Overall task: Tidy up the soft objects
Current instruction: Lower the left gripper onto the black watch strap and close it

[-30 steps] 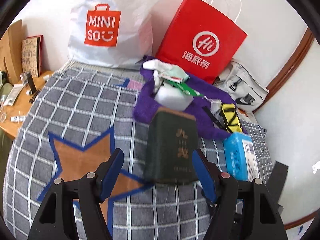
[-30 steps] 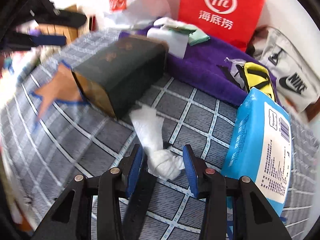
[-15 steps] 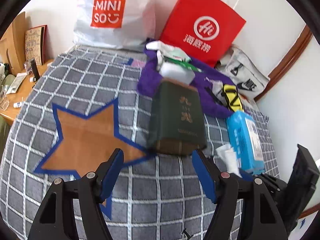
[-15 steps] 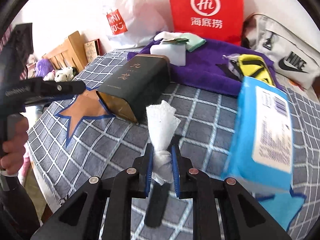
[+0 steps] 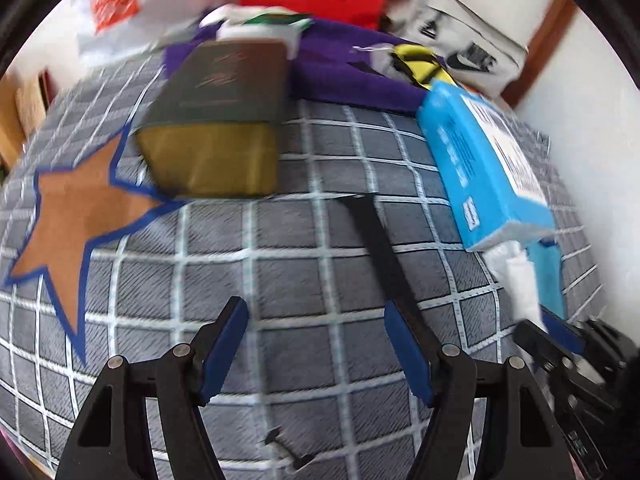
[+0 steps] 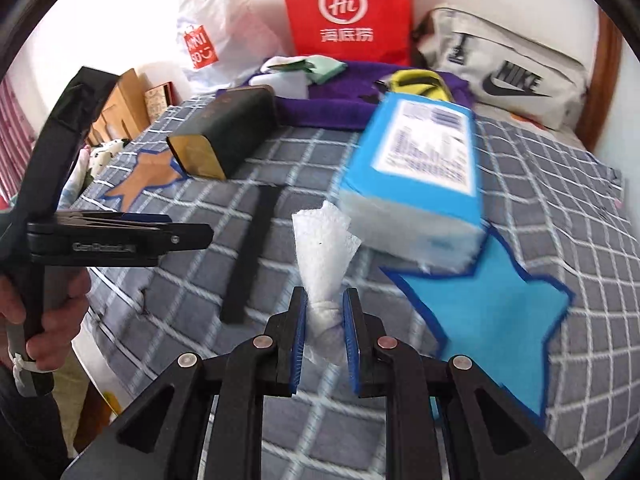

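My right gripper [image 6: 324,312] is shut on a knotted white soft wad [image 6: 322,254] and holds it above the checked bedspread, in front of a blue tissue pack [image 6: 416,168] that lies partly on a blue star patch [image 6: 488,312]. The wad also shows in the left wrist view [image 5: 520,280], beside the tissue pack [image 5: 480,160]. My left gripper [image 5: 316,344] is open and empty above the bedspread. It also shows at the left of the right wrist view [image 6: 120,236]. A dark green box [image 5: 224,112] lies by an orange star patch [image 5: 76,224].
A black strap [image 6: 252,256] lies on the bedspread [image 5: 280,280]. A purple cloth [image 6: 360,96] with small items, a red paper bag [image 6: 348,8], a white Miniso bag [image 6: 212,40] and a grey Nike bag [image 6: 504,76] stand at the back against the wall.
My right gripper closed on the white wad and lifted it, turning right toward the blue star. My left gripper drew back from the green box and swung right, still open.
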Motion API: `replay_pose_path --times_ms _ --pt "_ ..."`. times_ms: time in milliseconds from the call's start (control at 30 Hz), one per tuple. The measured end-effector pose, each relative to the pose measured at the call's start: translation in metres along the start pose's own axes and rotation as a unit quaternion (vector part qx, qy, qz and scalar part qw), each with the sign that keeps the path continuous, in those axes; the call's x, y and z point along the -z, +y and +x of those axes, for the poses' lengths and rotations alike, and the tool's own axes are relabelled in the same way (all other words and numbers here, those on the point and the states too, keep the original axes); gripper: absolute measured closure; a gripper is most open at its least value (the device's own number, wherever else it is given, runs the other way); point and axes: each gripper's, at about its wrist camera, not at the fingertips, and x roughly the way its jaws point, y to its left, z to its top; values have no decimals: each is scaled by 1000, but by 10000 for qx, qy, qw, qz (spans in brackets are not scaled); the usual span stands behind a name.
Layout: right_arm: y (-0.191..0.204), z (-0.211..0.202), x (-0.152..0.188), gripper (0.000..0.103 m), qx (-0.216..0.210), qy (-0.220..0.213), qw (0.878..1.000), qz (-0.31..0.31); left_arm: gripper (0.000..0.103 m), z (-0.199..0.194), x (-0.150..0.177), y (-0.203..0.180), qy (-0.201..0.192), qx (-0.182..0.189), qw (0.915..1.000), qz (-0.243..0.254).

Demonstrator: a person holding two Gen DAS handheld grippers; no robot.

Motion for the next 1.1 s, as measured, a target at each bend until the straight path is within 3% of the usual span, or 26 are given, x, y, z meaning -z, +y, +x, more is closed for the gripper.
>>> replay_pose_path --times_ms 100,233,600,733,800,933,1100 --pt "-11 -4 12 85 112 -1 9999 26 24 12 -2 -31 17 -82 9991 417" --pt "-23 -3 22 85 21 -4 9998 192 23 19 -4 -57 -103 -422 9963 739" --pt "-38 4 28 84 -176 -115 9988 434 26 9 4 -18 2 -450 9975 548" --pt "-38 11 27 79 -278 -176 9984 466 46 11 -1 -32 -169 -381 9962 763" --pt "-37 11 28 78 -298 -209 9984 429 78 13 -5 -38 -222 -286 9961 804" --pt "-41 12 28 78 -401 -272 9975 507 82 13 -4 -49 -157 -347 9936 1066" --pt "-39 12 27 73 -444 -307 9976 436 80 13 -3 -40 -282 -131 9963 802"
